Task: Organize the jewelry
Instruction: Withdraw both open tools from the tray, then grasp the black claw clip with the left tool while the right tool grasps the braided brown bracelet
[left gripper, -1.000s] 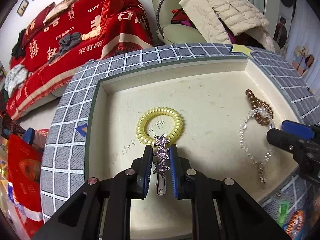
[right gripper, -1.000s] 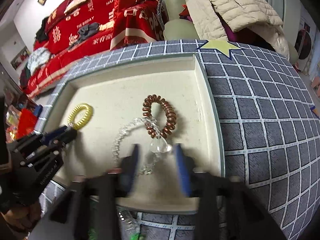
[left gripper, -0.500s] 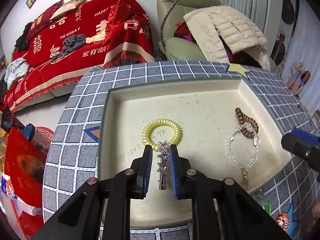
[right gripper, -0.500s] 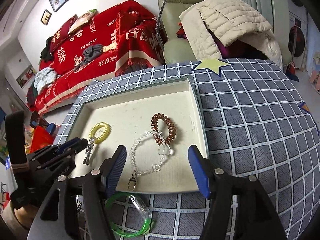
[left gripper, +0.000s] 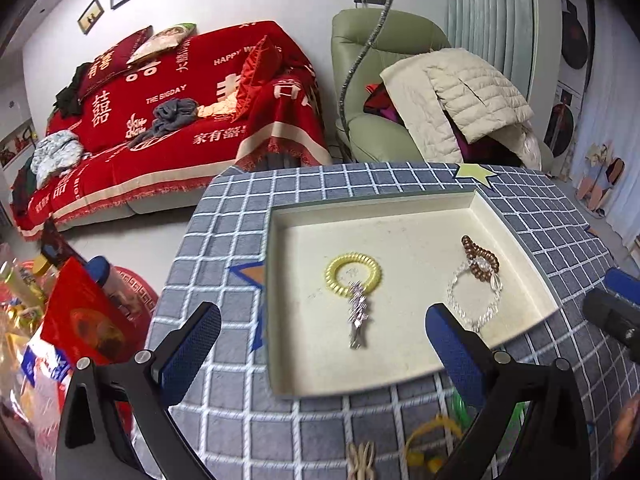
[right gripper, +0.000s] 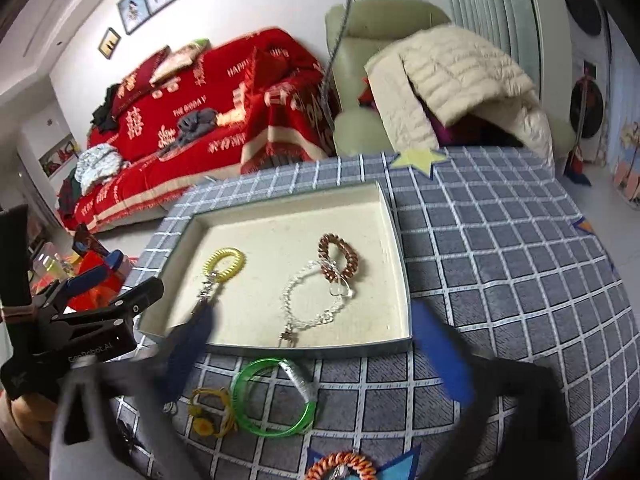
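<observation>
A cream tray sits on the grey checked cloth. In it lie a yellow coil hair tie, a silver star hair clip overlapping it, a brown coil tie and a clear bead bracelet. My left gripper is open and empty, held above the tray's near edge. My right gripper is open and empty, blurred, above the tray's front rim. Outside the tray lie a green bangle, a yellow piece and an orange braided piece.
A red-covered sofa and a green armchair with a cream jacket stand behind the table. Red bags and bottles sit at the left. The other gripper shows in each view.
My left gripper opened and let go of the star clip, which now lies in the tray, then drew back and up. My right gripper also drew back from the tray.
</observation>
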{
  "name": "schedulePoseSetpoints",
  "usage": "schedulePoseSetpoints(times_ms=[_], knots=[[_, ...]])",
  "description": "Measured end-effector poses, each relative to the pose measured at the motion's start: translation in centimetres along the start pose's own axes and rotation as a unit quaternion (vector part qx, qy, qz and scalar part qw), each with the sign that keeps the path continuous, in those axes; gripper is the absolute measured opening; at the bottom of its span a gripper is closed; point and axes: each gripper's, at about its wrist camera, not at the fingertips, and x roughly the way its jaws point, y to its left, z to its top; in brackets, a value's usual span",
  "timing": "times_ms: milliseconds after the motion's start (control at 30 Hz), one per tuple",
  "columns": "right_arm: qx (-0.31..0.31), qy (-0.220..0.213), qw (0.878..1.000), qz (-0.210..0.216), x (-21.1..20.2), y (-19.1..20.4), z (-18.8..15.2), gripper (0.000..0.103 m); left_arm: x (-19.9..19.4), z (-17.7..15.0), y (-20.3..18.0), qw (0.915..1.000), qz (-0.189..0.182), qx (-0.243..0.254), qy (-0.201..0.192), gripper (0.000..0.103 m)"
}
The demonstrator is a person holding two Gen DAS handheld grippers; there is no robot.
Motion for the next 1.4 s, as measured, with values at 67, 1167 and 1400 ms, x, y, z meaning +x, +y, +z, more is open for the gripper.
schedulePoseSetpoints(times_ms=[67, 1167, 1400], knots=[[-0.006, -0.008, 1.000, 0.004, -1.0, 0.5, -0.4, 0.103, -1.3, -0.7, 0.7, 0.9999, 0.002, -0.009, -0.005, 0.103], [-0.030, 0.120, 0.992, 0.008, -7.6, 2.8, -14.9, 0.103, -7.0, -15.8, 4.3, 0.9963, 0.030, -0.047, 0.065, 0.103], [-0.066, 0.130, 0.989, 0.009, -8.3, 4.0, -17.2, 0.103, -6.7, -16.5, 4.1, 0.9960, 0.031, -0.045, 0.071, 0.103]])
